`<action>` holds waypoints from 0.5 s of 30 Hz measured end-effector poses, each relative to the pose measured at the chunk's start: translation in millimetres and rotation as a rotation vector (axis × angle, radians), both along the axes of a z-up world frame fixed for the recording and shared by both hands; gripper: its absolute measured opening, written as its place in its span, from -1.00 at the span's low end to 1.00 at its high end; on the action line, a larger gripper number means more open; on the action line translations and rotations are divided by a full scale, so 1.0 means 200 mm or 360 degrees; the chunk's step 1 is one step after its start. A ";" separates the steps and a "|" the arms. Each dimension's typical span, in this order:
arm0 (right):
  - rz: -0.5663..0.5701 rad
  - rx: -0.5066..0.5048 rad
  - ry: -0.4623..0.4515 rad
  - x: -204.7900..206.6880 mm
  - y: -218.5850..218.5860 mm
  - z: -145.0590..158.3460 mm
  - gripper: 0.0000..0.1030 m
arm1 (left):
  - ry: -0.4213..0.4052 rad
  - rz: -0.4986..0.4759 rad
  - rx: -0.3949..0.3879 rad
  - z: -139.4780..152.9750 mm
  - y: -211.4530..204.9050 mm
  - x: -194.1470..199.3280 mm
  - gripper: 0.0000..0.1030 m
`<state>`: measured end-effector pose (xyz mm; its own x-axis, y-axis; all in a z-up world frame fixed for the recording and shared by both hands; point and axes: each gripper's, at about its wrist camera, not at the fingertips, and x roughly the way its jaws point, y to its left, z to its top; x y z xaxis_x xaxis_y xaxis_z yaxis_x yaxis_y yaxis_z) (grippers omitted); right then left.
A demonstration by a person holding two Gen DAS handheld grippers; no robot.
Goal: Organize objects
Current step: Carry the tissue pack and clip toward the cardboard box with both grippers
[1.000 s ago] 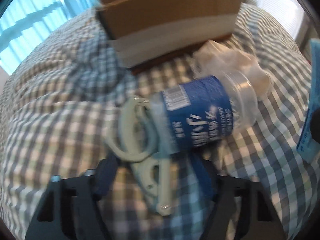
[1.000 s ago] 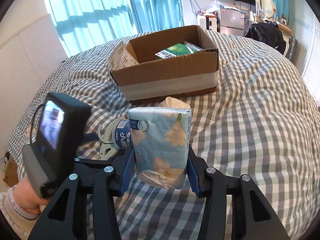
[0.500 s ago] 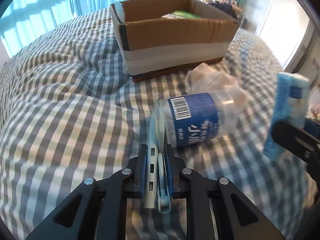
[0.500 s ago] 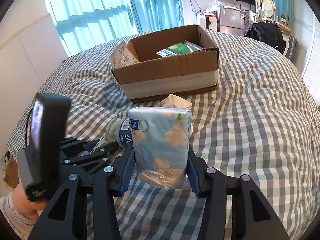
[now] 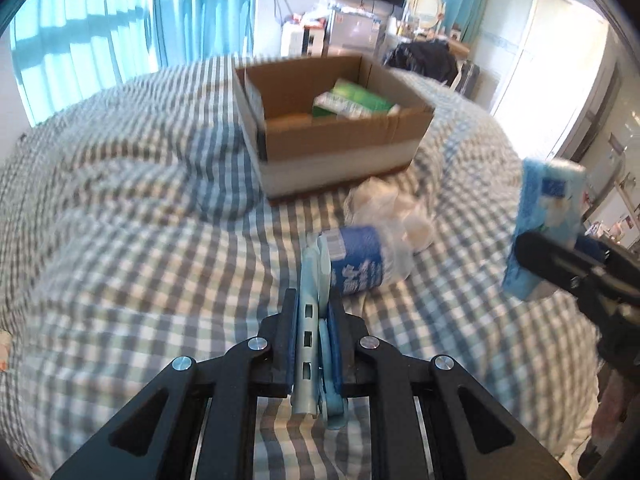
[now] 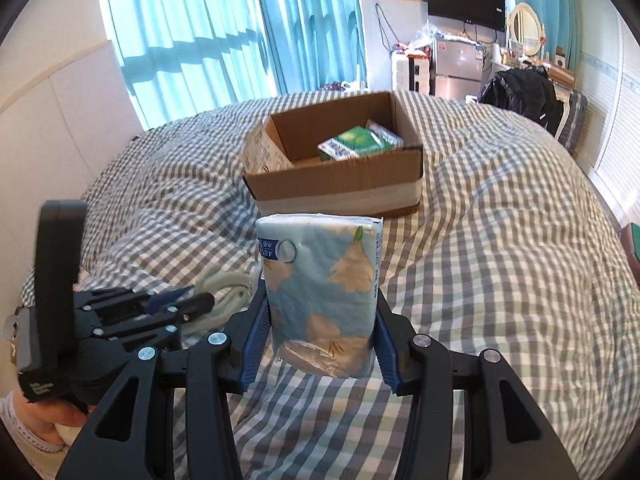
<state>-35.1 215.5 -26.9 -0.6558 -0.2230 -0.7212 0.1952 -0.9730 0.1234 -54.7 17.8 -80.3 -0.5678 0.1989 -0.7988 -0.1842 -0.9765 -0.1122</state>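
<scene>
Left gripper: clamping pale-blue clip, edge-on between pads; stiff, light plastic, slipping unlikely.
Right gripper: squeezing tissue pack at lower sides; soft, light, film wrap probably slick, denting under pressure.
Bottle: lying at 12 o'clock of left gripper, touching crumpled bag.
Cardboard box: sitting open at 12 o'clock, beyond pack.

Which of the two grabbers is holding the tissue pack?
The right gripper holds the tissue pack; the left gripper pinches pale blue scissors.
</scene>
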 end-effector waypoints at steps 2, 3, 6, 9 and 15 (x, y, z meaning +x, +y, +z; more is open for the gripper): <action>0.0005 0.0005 0.0025 0.02 0.00 0.04 -0.09 | 0.0041 0.0008 0.0011 0.07 -0.01 0.02 -0.75; 0.0008 0.0005 0.0044 0.04 0.00 0.07 -0.09 | 0.0064 0.0007 0.0010 0.11 -0.01 0.03 -0.75; 0.0016 0.0010 0.0098 0.07 0.00 0.16 -0.09 | 0.0147 0.0014 0.0017 0.25 -0.03 0.05 -0.75; 0.0027 0.0037 0.0162 0.10 0.00 0.26 -0.09 | 0.0240 0.0018 0.0016 0.39 -0.03 0.06 -0.75; 0.0067 0.0108 0.0331 0.10 -0.02 0.49 -0.09 | 0.0406 0.0042 0.0000 0.64 -0.03 0.00 -0.75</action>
